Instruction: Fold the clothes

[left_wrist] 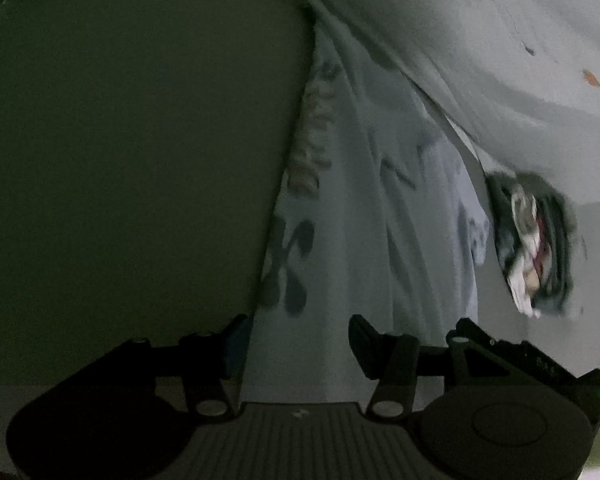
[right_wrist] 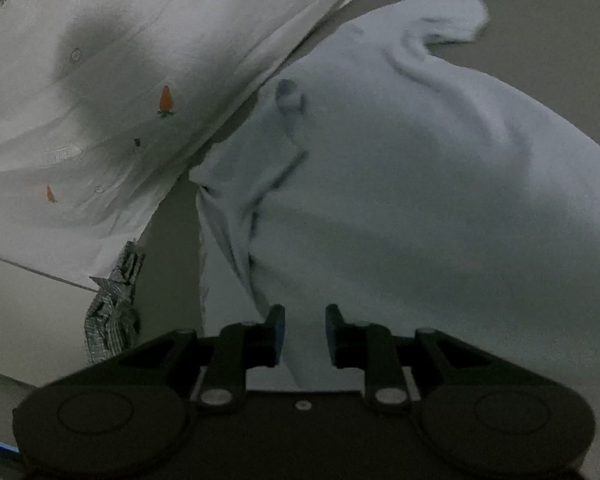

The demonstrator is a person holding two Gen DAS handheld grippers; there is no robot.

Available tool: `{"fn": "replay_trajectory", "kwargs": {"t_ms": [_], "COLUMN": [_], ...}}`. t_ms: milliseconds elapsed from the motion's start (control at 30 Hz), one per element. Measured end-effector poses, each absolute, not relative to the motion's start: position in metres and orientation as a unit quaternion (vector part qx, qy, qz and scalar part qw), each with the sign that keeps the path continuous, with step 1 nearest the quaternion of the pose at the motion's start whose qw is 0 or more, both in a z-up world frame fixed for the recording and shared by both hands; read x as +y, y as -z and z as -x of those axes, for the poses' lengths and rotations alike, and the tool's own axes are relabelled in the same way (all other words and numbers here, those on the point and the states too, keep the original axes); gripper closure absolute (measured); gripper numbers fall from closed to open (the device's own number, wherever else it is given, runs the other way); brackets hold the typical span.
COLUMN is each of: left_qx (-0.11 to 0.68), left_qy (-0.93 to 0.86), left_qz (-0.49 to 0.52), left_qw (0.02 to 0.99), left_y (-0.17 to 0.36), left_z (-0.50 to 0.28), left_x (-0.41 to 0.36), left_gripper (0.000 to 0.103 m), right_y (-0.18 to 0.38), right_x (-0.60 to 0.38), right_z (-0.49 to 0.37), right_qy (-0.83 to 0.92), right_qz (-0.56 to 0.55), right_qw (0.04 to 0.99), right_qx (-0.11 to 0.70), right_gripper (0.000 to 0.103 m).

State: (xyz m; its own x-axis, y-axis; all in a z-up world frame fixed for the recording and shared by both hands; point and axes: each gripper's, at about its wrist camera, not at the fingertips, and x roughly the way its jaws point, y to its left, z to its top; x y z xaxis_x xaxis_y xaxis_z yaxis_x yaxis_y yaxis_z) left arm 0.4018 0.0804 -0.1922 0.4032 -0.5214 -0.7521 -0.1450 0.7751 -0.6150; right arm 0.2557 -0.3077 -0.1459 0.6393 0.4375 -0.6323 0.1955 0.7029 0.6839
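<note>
**Pale shirt stretched between two parted claws**

Black two-finger left gripper [left_wrist: 296,344] sits lowest in its own view, its jaws standing well apart with the edge of a pale blue printed T-shirt [left_wrist: 360,200] running up between them; no pad visibly presses the cloth. Only this view shows the dark lettering and blotchy print on the shirt, the plain dark green surface [left_wrist: 120,160] beside it, and a dark crumpled bundle of clothes [left_wrist: 536,244].

From the right gripper [right_wrist: 305,334], jaws narrowly parted and not pinching, the shirt [right_wrist: 420,200] looks plain and billowed. A white sheet with orange carrot prints [right_wrist: 120,100] lies just beside it, near a grey patterned cloth [right_wrist: 114,312]. Everything is dim and blurred; the lettering cannot be read.
</note>
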Motion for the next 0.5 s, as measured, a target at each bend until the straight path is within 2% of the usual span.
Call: {"fn": "replay_trajectory", "kwargs": {"t_ms": [233, 400, 500], "left_qx": [0.513, 0.506, 0.501], "left_qy": [0.071, 0.044, 0.03], "left_qz": [0.315, 0.303, 0.309], "left_qw": [0.795, 0.806, 0.808], "left_y": [0.194, 0.194, 0.194], "left_z": [-0.454, -0.496, -0.521], "left_x": [0.065, 0.056, 0.054], "left_gripper": [0.047, 0.046, 0.045], "right_y": [0.169, 0.179, 0.177], "right_x": [-0.321, -0.316, -0.299], "right_z": [-0.364, -0.433, -0.461], "right_qy": [-0.09, -0.1, -0.136], "right_qz": [-0.368, -0.315, -0.244], "right_qw": [0.826, 0.847, 0.859], "right_qx": [0.417, 0.417, 0.429], "right_gripper": [0.077, 0.063, 0.063]}}
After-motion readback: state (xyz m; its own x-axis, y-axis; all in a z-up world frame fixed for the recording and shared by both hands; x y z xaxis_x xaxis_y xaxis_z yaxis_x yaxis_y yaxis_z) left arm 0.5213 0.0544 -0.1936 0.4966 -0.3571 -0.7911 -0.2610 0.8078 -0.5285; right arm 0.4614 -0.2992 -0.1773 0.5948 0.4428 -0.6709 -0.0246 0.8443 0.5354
